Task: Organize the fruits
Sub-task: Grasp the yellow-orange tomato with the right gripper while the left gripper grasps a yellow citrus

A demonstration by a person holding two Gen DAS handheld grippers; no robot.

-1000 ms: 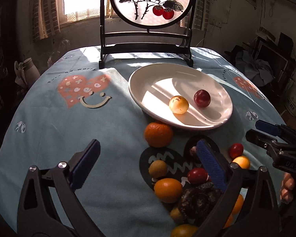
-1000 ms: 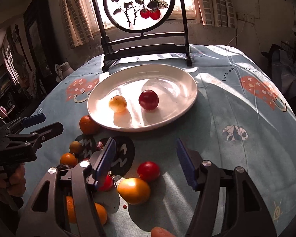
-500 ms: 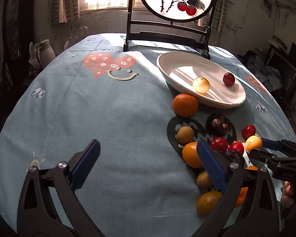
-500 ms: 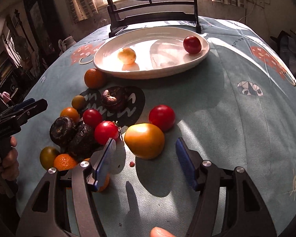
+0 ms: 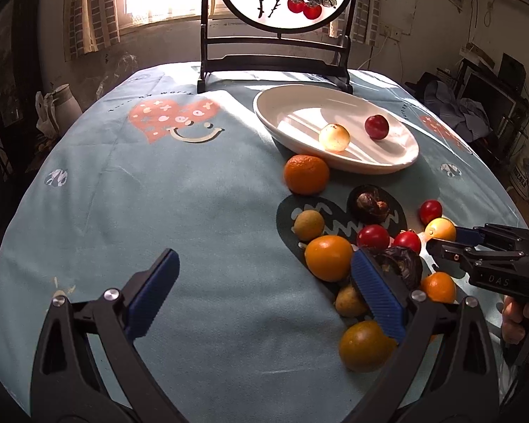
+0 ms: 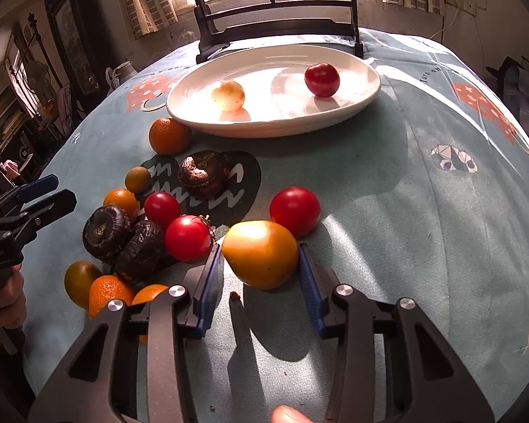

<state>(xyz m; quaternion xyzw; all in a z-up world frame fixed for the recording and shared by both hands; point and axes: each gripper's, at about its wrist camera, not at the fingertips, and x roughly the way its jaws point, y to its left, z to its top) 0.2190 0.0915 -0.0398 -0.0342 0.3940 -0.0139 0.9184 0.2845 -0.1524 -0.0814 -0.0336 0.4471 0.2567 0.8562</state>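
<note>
A white plate point(image 6: 366, 88) holds a pale yellow fruit point(image 6: 228, 95) and a red fruit point(image 6: 322, 79). A loose pile of fruit lies on the cloth in front of it. My right gripper point(image 6: 261, 261) is open, its blue pads on either side of a yellow-orange fruit point(image 6: 261, 253), very close but not clearly squeezing it. A red tomato point(image 6: 295, 210) sits just behind that fruit. My left gripper point(image 5: 261, 292) is open and empty above bare cloth, left of the pile. The plate point(image 5: 285, 130) and the yellow-orange fruit point(image 5: 440, 230) also show in the left wrist view.
The pile holds oranges point(image 6: 168, 136), red tomatoes point(image 6: 188, 237), dark wrinkled fruits point(image 6: 204, 174) and small yellow-green fruits point(image 6: 137, 179). A dark wooden screen stand point(image 5: 275, 67) stands behind the plate. The round table's edge drops off at left and right.
My right gripper has moved forward and narrowed around the yellow-orange fruit. My left gripper has drawn back from the plate and swung left over bare cloth, still open.
</note>
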